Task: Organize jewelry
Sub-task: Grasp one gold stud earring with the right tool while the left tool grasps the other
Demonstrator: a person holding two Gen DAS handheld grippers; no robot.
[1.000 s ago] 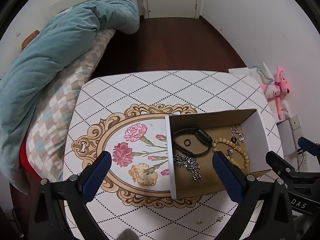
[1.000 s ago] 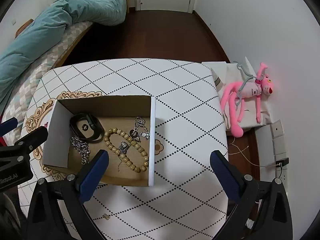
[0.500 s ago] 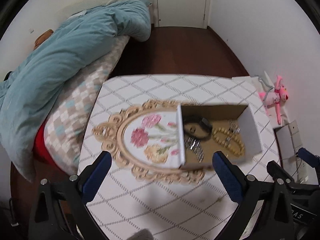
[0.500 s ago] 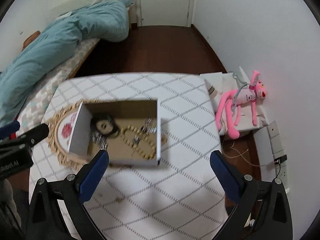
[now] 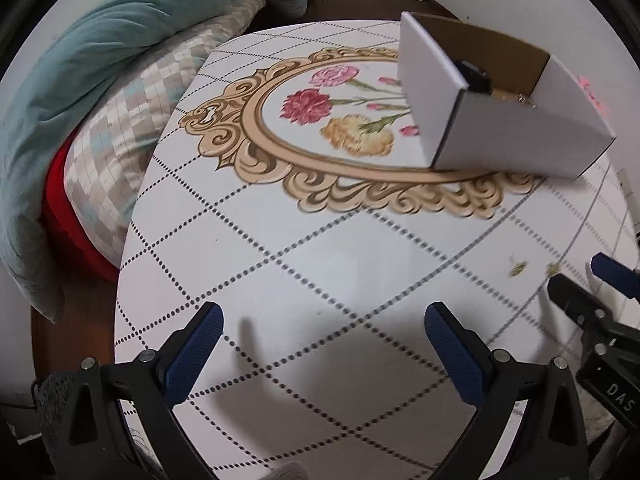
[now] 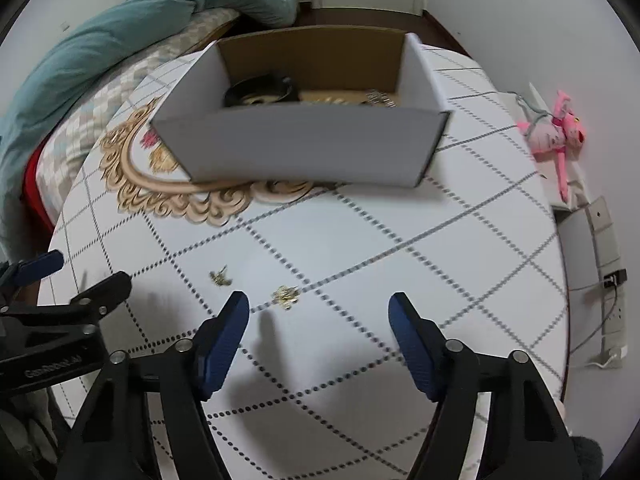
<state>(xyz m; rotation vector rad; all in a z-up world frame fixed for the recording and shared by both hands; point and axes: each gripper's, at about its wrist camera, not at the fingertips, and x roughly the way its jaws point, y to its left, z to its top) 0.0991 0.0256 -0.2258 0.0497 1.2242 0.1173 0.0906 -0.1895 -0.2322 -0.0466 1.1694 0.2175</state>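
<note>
Jaws on both of your grippers stand spread wide with nothing between them. Your left gripper (image 5: 323, 354) hangs low over the bare near part of the worktop (image 5: 320, 264), above its dotted diamond pattern. Your right gripper (image 6: 319, 340) hovers over the same near edge, just behind two small gold earrings: one earring (image 6: 285, 295) lies just ahead of the left fingertip (image 6: 236, 312), and the other earring (image 6: 220, 277) sits a little further to your left. Neither is touched by either gripper.

You can see the white cardboard box (image 6: 304, 144) standing upright beyond them, resting partly on the gold floral frame (image 5: 256, 148) printed on the worktop. Inside it you can make out a black band (image 6: 260, 90) at the left, with pale beads (image 6: 332, 99) and a silvery chain piece (image 6: 378, 98) towards the right; the near wall hides the rest. From the left wrist view the same earrings show as two blurred gold specks near your right gripper's tips.

A bed with a teal duvet (image 6: 132, 24) runs along the left of the worktop, and a pink plush toy (image 6: 556, 136) lies on the right by the wall.
</note>
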